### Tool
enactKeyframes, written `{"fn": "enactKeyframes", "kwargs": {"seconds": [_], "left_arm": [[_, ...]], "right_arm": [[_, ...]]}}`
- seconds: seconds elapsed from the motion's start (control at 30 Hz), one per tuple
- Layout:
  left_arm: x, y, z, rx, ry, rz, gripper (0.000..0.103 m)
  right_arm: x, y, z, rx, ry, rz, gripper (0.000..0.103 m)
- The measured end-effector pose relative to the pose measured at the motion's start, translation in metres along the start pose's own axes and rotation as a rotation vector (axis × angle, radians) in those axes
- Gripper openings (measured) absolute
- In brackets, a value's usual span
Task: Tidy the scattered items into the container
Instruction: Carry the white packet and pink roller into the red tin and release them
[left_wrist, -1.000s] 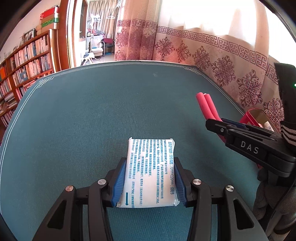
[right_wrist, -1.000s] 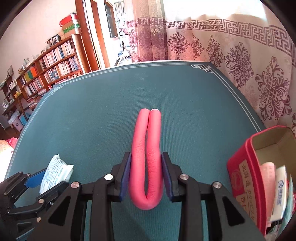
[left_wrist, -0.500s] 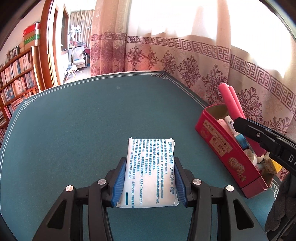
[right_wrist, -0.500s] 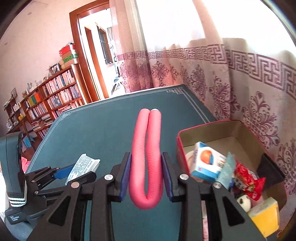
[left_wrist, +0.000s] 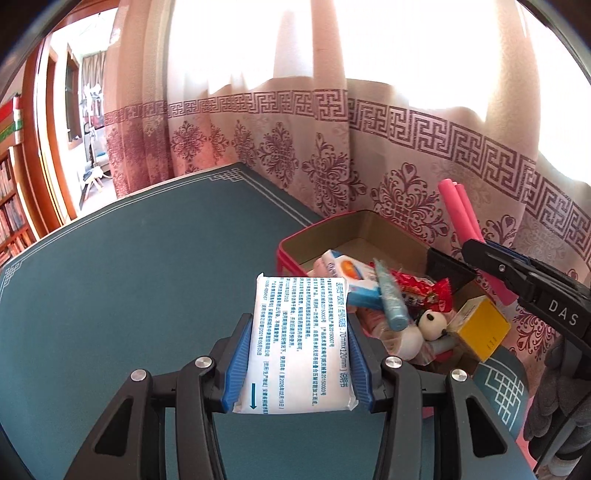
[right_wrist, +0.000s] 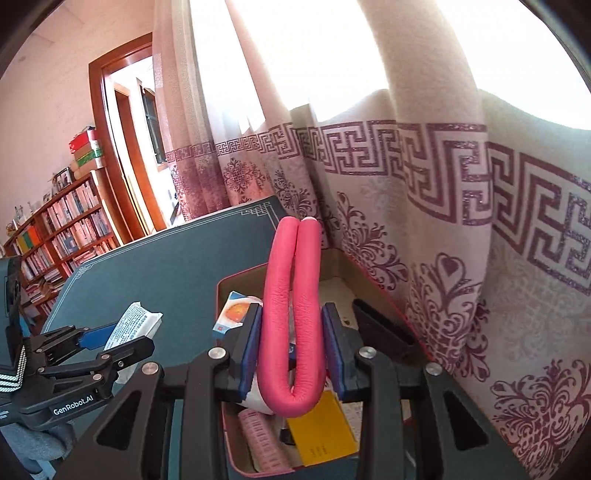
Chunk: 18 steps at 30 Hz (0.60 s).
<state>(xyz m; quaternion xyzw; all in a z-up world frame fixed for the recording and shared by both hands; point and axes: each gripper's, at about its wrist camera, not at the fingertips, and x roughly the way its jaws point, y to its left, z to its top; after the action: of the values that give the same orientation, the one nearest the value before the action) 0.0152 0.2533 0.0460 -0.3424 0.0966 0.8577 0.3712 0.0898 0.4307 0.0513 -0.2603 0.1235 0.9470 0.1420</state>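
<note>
Left tongs (left_wrist: 297, 363) clamp white printed packet (left_wrist: 295, 343) over green bench (left_wrist: 129, 277), just beside red box (left_wrist: 291, 245). Right tongs (right_wrist: 291, 352) grip folded pink foam tube (right_wrist: 291, 314) above the box's clutter, curtain (right_wrist: 443, 221) behind.

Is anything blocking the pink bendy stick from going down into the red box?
Partly. The right gripper holds the folded pink stick above the red box, which is open on top. But the yellow box and other packets lie right under it, so it would land on them.
</note>
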Motion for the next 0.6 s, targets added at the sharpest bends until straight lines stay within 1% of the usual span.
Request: {"fn": "enactKeyframes", "kwargs": {"seconds": [0.13, 0.27, 0.4, 0.6], "left_arm": [[0.014, -0.030, 0.011, 0.041, 0.002, -0.042, 0.049], [0.032, -0.050, 0.016, 0.068, 0.018, -0.060, 0.049], [0.046, -0.059, 0.022, 0.082, 0.029, -0.060, 0.049], [0.066, -0.061, 0.027, 0.081, 0.046, -0.055, 0.049]], "right_arm": [[-0.001, -0.013, 0.000, -0.006, 0.003, -0.023, 0.036], [0.001, -0.019, -0.001, -0.007, 0.006, -0.024, 0.036], [0.003, -0.026, 0.000, -0.002, 0.004, -0.018, 0.036], [0.016, -0.028, 0.000, -0.012, 0.024, -0.004, 0.036]]}}
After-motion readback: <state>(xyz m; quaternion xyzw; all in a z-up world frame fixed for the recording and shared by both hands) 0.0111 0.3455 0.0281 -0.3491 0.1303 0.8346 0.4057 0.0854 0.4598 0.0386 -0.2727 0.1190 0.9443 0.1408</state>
